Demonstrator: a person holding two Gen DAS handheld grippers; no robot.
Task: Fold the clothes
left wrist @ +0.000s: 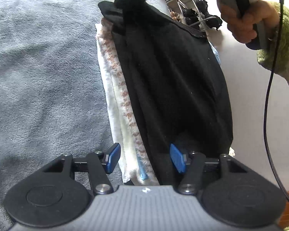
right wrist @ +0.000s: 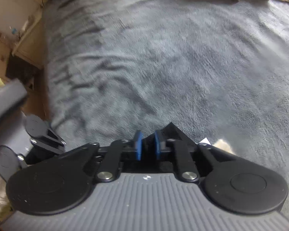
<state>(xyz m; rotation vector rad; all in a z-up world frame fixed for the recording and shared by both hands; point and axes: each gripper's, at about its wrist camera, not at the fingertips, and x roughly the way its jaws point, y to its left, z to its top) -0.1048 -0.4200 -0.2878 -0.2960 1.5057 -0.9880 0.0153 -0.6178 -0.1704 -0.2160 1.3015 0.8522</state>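
Left tool half-wide, straddling stack edge, gripping nothing.
Right tool pinches black garment corner; mid-fold, next lay it flat on folded stack.

Black garment atop folded cloth

Left gripper is pointing steeply down, blue pads standing well apart. Right gripper is also angling down, jaws nearly closed, a hand gripping its handle, green sleeve at the wrist.
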